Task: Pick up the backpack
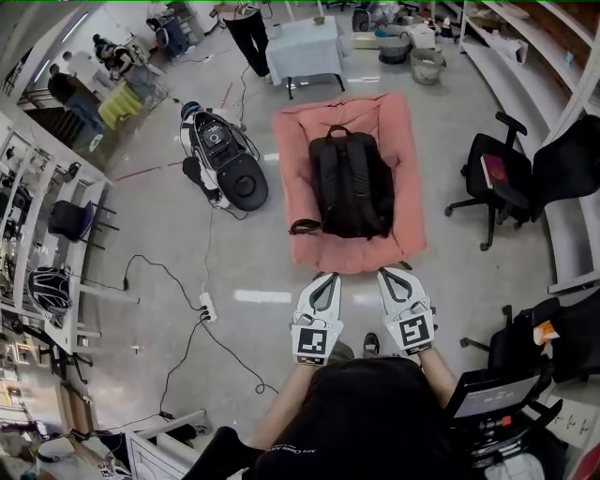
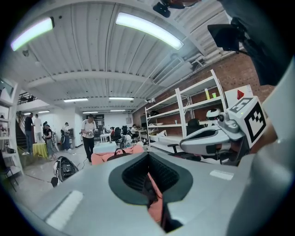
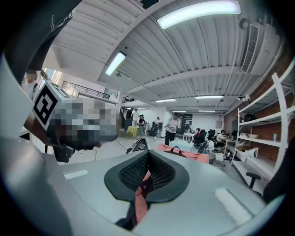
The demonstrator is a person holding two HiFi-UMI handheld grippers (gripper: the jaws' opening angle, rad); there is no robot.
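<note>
A black backpack (image 1: 350,183) lies flat on a pink mat (image 1: 405,141) on the floor, straps up, its top handle pointing away from me. Both grippers hover side by side just short of the mat's near edge, apart from the backpack. My left gripper (image 1: 329,278) and my right gripper (image 1: 388,275) are shut with nothing between the jaws. In the left gripper view the shut left gripper (image 2: 148,156) points at the distant backpack (image 2: 119,152), with the right gripper (image 2: 209,140) beside it. The right gripper view has the right gripper (image 3: 147,156) aimed at the backpack (image 3: 175,150) on the mat (image 3: 199,157).
A black wheeled machine (image 1: 222,157) with cables lies left of the mat. A black office chair (image 1: 492,183) stands to its right, shelves (image 1: 525,56) beyond. A cloth-covered table (image 1: 305,47) and a standing person (image 1: 247,28) are behind. A power strip (image 1: 208,307) lies near my left.
</note>
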